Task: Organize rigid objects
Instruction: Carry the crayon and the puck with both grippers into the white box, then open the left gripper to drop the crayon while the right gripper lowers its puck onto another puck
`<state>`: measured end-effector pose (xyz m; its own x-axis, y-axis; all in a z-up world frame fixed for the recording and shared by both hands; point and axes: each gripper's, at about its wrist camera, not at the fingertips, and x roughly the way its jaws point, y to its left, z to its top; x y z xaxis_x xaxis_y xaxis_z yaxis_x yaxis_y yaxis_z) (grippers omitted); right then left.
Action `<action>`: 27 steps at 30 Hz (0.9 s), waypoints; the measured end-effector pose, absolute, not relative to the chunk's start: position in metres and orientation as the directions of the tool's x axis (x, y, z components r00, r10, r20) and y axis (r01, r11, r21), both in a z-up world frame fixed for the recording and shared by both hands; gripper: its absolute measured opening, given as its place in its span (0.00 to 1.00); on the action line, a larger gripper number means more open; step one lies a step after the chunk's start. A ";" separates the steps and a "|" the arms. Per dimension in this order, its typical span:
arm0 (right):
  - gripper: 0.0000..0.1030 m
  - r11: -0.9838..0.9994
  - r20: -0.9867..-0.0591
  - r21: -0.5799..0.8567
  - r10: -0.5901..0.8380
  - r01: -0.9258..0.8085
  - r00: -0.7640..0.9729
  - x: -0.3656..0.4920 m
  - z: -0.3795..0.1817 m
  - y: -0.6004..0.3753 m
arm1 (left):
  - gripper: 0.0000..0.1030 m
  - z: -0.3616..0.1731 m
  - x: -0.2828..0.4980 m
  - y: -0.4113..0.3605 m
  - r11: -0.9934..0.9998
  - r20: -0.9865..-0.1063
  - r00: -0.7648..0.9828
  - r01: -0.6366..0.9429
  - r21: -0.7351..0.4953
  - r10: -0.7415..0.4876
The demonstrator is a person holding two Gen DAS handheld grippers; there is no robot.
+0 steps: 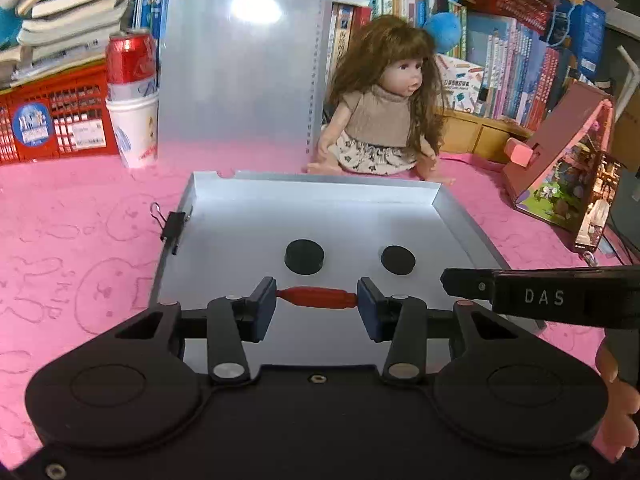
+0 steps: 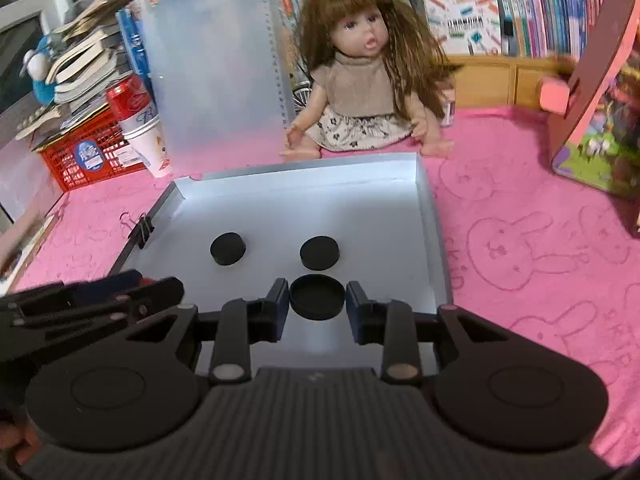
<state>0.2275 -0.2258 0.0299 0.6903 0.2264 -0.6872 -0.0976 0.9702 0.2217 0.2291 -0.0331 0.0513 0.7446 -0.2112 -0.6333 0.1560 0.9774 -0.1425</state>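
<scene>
A shallow grey tray (image 1: 460, 216) lies on the pink mat; it also shows in the right wrist view (image 2: 430, 216). Two black round discs (image 1: 304, 256) (image 1: 398, 259) lie on its floor, also seen from the right (image 2: 228, 248) (image 2: 320, 252). My left gripper (image 1: 317, 298) is shut on a red stick (image 1: 318, 297), held crosswise between the blue pads over the tray's near part. My right gripper (image 2: 317, 302) is shut on a third black disc (image 2: 317, 297) over the tray's near edge. The right gripper's finger (image 1: 540, 294) reaches in from the right in the left wrist view.
A doll (image 1: 384, 104) sits behind the tray. A translucent clipboard (image 1: 240, 72), a red can on cups (image 1: 130, 92) and a red basket (image 1: 52, 120) stand at the back left. A binder clip (image 1: 170, 226) grips the tray's left wall. A pink toy house (image 1: 568, 168) stands right.
</scene>
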 end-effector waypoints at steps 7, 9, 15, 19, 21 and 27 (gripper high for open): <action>0.35 0.975 -0.723 0.207 0.208 -0.080 0.658 0.247 0.027 -0.219 | 0.41 0.040 0.251 -0.039 0.978 -0.671 0.712 0.151 -0.143 -0.208; 0.35 0.979 -0.736 0.190 0.193 -0.075 0.648 0.252 0.025 -0.217 | 0.41 0.036 0.255 -0.040 0.979 -0.680 0.705 0.146 -0.139 -0.202; 0.35 0.984 -0.767 0.165 0.167 -0.061 0.620 0.265 0.018 -0.212 | 0.41 0.026 0.268 -0.040 0.982 -0.703 0.686 0.134 -0.133 -0.189; 0.35 0.987 -0.783 0.150 0.155 -0.058 0.602 0.271 0.014 -0.209 | 0.41 0.023 0.273 -0.041 0.983 -0.708 0.682 0.131 -0.129 -0.184; 0.35 0.987 -0.788 0.152 0.153 -0.053 0.597 0.274 0.014 -0.208 | 0.41 0.021 0.274 -0.041 0.983 -0.709 0.681 0.131 -0.127 -0.182; 0.35 0.988 -0.798 0.146 0.142 -0.042 0.586 0.281 0.014 -0.205 | 0.41 0.018 0.279 -0.043 0.983 -0.711 0.679 0.124 -0.134 -0.182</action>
<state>0.2809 -0.2049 0.0141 0.5860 0.1422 -0.7977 -0.0418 0.9885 0.1455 0.2789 -0.0433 0.0180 0.6791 -0.1824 -0.7111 0.1236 0.9832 -0.1342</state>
